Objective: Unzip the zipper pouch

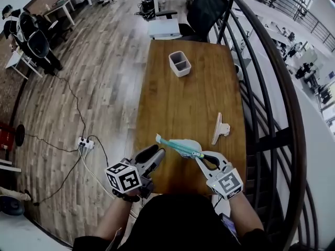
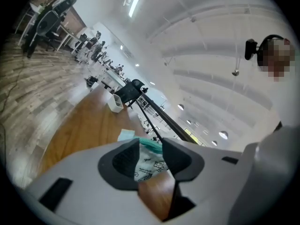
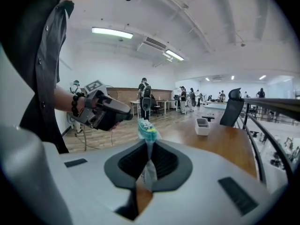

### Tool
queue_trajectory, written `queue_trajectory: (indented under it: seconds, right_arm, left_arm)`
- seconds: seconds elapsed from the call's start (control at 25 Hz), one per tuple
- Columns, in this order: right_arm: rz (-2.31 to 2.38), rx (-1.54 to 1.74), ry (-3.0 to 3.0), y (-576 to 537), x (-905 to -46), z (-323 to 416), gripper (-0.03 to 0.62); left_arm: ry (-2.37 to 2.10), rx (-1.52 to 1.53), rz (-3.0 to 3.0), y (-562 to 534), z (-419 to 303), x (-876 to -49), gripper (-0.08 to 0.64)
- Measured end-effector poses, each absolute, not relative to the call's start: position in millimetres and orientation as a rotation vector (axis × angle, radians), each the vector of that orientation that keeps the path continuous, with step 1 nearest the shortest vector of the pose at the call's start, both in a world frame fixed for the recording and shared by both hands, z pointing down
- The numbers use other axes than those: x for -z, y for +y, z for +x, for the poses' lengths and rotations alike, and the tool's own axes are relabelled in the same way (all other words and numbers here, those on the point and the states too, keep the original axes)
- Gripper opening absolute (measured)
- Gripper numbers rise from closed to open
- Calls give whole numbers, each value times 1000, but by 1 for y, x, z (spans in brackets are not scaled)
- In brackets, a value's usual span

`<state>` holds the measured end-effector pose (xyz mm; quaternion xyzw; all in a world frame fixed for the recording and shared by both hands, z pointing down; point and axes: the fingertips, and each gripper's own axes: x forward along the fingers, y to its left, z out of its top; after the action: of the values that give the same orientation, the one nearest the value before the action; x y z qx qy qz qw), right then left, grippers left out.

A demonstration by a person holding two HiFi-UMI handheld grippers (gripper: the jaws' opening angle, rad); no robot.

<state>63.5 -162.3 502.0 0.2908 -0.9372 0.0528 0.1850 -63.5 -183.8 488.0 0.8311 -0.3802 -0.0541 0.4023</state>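
Over the near end of the table (image 1: 188,95), the head view shows the pouch (image 1: 180,145) raised, its right end pinched in the right gripper (image 1: 207,160). The left gripper (image 1: 157,153) sits just beside the pouch's left end, at the table's left edge. A white bin (image 1: 179,63) stands well apart up the table and a small white object (image 1: 220,128) lies near the right edge. A chair (image 1: 204,9) closes the far end and a railing (image 1: 272,88) runs along the right. In the left gripper view, the jaws stand spread. The pouch (image 2: 150,165) shows in the gap, neither pad pressing it, with the bin (image 2: 114,103) beyond. In the right gripper view, the jaws are pressed together on the pouch (image 3: 147,132), whose teal top rises above them. The left gripper (image 3: 123,114) is close on the left, the bin (image 3: 202,125) and chair (image 3: 233,108) behind.
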Motion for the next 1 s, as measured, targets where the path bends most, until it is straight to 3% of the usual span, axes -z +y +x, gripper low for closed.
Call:
queue_trajectory:
  seconds: [0.44,1.0]
  right_arm:
    - [769,-18,-2577,-158,-501,43,8]
    - [719,246,-2405,-152,-497,40,8]
  left_arm:
    - [-701,45,2309,-163,-1,-460,152]
    - [-603,-123,2349,-154,25,-469,129]
